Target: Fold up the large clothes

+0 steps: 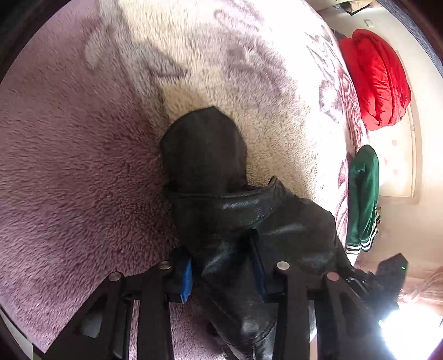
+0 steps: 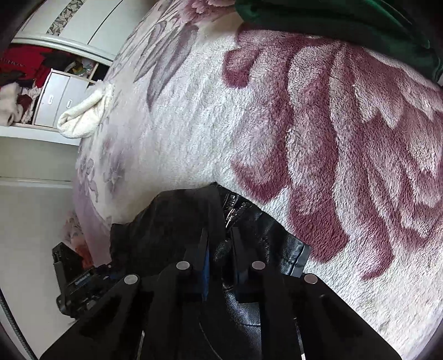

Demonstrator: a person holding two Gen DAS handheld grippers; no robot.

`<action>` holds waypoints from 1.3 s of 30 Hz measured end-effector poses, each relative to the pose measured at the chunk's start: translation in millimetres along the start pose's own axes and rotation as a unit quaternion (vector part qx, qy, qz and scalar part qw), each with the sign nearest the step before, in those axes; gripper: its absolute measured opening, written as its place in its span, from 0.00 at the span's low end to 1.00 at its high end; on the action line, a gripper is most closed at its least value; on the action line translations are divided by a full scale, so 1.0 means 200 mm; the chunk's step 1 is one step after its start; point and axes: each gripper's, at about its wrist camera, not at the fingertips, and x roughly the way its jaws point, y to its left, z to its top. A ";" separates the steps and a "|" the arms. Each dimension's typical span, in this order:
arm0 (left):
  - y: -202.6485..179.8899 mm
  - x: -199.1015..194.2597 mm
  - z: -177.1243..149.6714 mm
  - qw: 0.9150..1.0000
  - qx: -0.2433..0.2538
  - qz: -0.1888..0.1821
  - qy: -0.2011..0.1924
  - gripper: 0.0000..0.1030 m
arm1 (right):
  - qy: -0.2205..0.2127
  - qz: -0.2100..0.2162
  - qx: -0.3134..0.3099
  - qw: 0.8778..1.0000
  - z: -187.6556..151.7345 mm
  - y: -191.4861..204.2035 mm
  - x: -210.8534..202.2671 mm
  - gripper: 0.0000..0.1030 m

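Note:
A black leather hooded jacket (image 1: 221,216) lies on the fluffy floral blanket (image 1: 83,180); its hood points away from me in the left wrist view. My left gripper (image 1: 224,265) is shut on the jacket near the collar. In the right wrist view my right gripper (image 2: 218,243) is shut on another part of the same black leather jacket (image 2: 249,304), beside its zipper (image 2: 235,205), over the pink-flowered blanket (image 2: 332,166). The other gripper shows at the edge of each view.
A red puffy jacket (image 1: 376,77) and a green jacket with striped cuffs (image 1: 362,193) lie at the blanket's far edge. The green jacket (image 2: 332,19) also shows in the right wrist view. A white garment (image 2: 85,116) hangs off the bed edge near a wardrobe with drawers (image 2: 55,97).

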 end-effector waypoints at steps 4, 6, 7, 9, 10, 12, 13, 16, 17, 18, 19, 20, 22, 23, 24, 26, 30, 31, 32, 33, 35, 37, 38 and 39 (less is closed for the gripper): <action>-0.02 0.01 0.00 1.000 -0.001 0.005 0.005 0.31 | 0.022 0.007 0.020 1.000 0.05 -0.04 0.07 0.12; -0.04 -0.02 -0.01 1.000 -0.003 -0.010 0.016 0.32 | 0.040 0.034 0.043 0.998 0.04 -0.06 0.01 0.14; -0.05 -0.05 -0.03 1.000 -0.004 -0.020 0.019 0.32 | 0.045 0.060 0.060 0.995 0.00 -0.09 -0.05 0.19; -0.04 -0.11 -0.08 0.999 0.001 -0.041 0.032 0.38 | 0.035 0.100 0.080 0.991 -0.12 -0.14 -0.22 0.35; -0.05 -0.14 -0.12 0.998 0.005 -0.047 0.039 0.45 | 0.025 0.107 0.088 0.990 -0.20 -0.16 -0.30 0.62; -0.04 -0.16 -0.19 0.995 0.004 -0.075 0.059 0.62 | 0.010 0.142 0.119 0.983 -0.34 -0.27 -0.40 0.88; -0.03 -0.16 -0.24 0.994 0.000 -0.085 0.067 0.65 | 0.011 0.156 0.137 0.978 -0.42 -0.32 -0.42 0.88; 0.00 -0.09 -0.36 0.988 -0.008 -0.115 0.099 0.68 | 0.029 0.179 0.187 0.965 -0.65 -0.49 -0.37 0.88; 0.01 -0.05 -0.39 0.987 -0.009 -0.117 0.108 0.68 | 0.036 0.188 0.200 0.961 -0.69 -0.53 -0.33 0.88; 0.01 -0.01 -0.42 0.986 -0.011 -0.121 0.115 0.68 | 0.046 0.205 0.213 0.954 -0.76 -0.58 -0.25 0.88; 0.02 0.04 -0.44 0.986 -0.011 -0.120 0.119 0.69 | 0.055 0.214 0.220 0.950 -0.81 -0.60 -0.18 0.88; 0.01 0.08 -0.45 0.986 -0.008 -0.122 0.114 0.74 | 0.060 0.222 0.223 0.947 -0.83 -0.62 -0.13 0.88; -0.01 0.12 -0.44 0.987 -0.004 -0.124 0.106 0.79 | 0.072 0.255 0.234 0.936 -0.88 -0.64 0.02 0.88; -0.02 0.13 -0.44 0.986 -0.005 -0.124 0.107 0.83 | 0.070 0.279 0.240 0.927 -0.88 -0.65 0.07 0.88; -0.03 0.14 -0.43 0.986 -0.005 -0.125 0.107 0.88 | 0.071 0.309 0.242 0.917 -0.88 -0.64 0.12 0.88; -0.05 0.14 -0.44 0.987 0.000 -0.123 0.105 0.90 | 0.059 0.335 0.238 0.910 -0.86 -0.61 0.18 0.88; -0.05 0.13 -0.45 0.988 0.002 -0.120 0.098 0.92 | 0.062 0.359 0.230 0.902 -0.82 -0.53 0.25 0.91; -0.02 0.13 -0.45 0.988 0.000 -0.123 0.097 0.92 | 0.067 0.359 0.225 0.903 -0.80 -0.51 0.28 0.91; 0.01 0.12 -0.45 0.987 -0.003 -0.126 0.098 0.92 | 0.069 0.360 0.221 0.904 -0.79 -0.50 0.29 0.92; 0.03 0.12 -0.45 0.986 -0.011 -0.133 0.096 0.92 | 0.073 0.360 0.218 0.904 -0.78 -0.49 0.30 0.92; 0.07 0.11 -0.44 0.985 -0.030 -0.140 0.092 0.92 | 0.075 0.356 0.217 0.906 -0.76 -0.46 0.32 0.92; 0.10 0.09 -0.44 0.986 -0.049 -0.143 0.074 0.92 | 0.067 0.348 0.224 0.908 -0.75 -0.43 0.33 0.92; 0.10 0.08 -0.44 0.987 -0.051 -0.142 0.062 0.92 | 0.060 0.344 0.227 0.909 -0.75 -0.42 0.33 0.91; 0.09 0.06 -0.44 0.988 -0.049 -0.140 0.049 0.92 | 0.053 0.342 0.227 0.911 -0.74 -0.40 0.33 0.90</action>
